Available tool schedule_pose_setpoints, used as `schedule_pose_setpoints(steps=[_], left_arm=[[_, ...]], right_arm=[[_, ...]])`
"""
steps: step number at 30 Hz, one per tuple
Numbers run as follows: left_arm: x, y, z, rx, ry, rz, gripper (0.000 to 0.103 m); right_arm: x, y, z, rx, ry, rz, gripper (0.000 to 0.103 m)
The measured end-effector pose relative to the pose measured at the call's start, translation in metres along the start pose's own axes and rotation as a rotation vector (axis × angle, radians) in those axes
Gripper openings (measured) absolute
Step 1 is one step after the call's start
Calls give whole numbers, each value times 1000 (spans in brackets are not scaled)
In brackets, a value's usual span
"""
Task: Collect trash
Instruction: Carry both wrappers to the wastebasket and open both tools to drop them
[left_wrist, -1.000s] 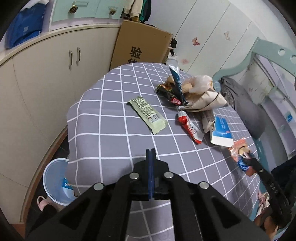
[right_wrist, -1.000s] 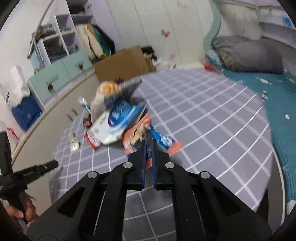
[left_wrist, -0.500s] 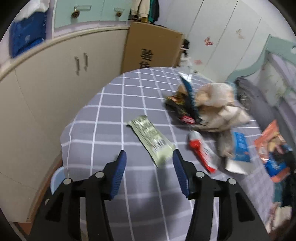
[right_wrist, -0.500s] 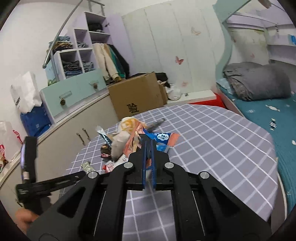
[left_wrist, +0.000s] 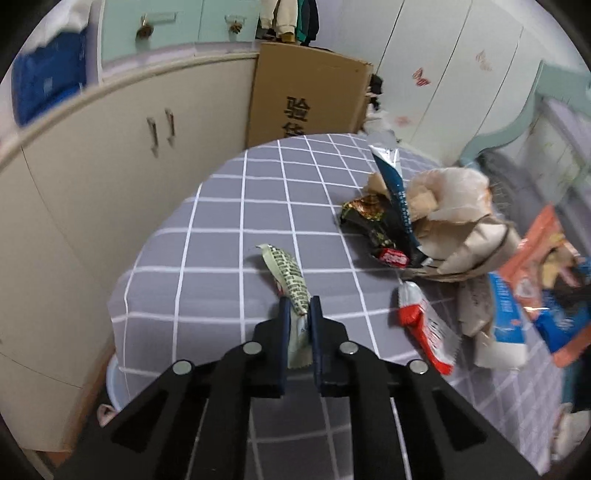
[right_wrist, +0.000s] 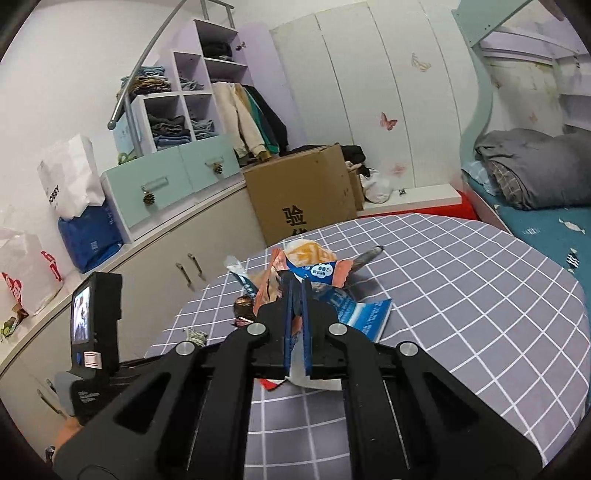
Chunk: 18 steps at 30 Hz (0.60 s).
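Observation:
My left gripper (left_wrist: 297, 304) is shut on a pale green snack wrapper (left_wrist: 290, 277) whose far end curls up over the grey checked table (left_wrist: 207, 236). A heap of crumpled paper and wrappers (left_wrist: 436, 218) lies to its right, with a red and white wrapper (left_wrist: 424, 325) and a blue and white packet (left_wrist: 504, 317) nearer. My right gripper (right_wrist: 296, 284) is shut on an orange and blue snack wrapper (right_wrist: 314, 264) and holds it above the table (right_wrist: 461, 295); this wrapper also shows in the left wrist view (left_wrist: 543, 266). The left gripper's body (right_wrist: 92, 325) shows at the left.
A light blue bin (left_wrist: 110, 384) stands on the floor below the table's left edge. Cream cabinets (left_wrist: 92, 177) curve along the left. A cardboard box (left_wrist: 306, 99) stands behind the table. A bed with a grey blanket (right_wrist: 532, 170) is at the right.
My left gripper opened, came down around the green wrapper and shut on it. My right gripper lifted the orange and blue wrapper off the table.

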<state>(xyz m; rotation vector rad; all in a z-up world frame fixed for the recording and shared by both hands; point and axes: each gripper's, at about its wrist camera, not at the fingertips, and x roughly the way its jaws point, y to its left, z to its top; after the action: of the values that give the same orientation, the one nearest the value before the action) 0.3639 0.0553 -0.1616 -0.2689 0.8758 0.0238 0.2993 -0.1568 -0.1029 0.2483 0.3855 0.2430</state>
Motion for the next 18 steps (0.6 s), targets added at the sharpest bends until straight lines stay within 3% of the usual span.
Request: schedule_pose_setpoints(steps=[8, 18], left_arm=[[-44, 53, -31, -101, -35, -122, 9], [-91, 123, -67, -195, -92, -142, 9]], right_arm=[[-16, 45, -5, -58, -13, 54, 5], [-8, 125, -29, -143, 61, 152, 5]])
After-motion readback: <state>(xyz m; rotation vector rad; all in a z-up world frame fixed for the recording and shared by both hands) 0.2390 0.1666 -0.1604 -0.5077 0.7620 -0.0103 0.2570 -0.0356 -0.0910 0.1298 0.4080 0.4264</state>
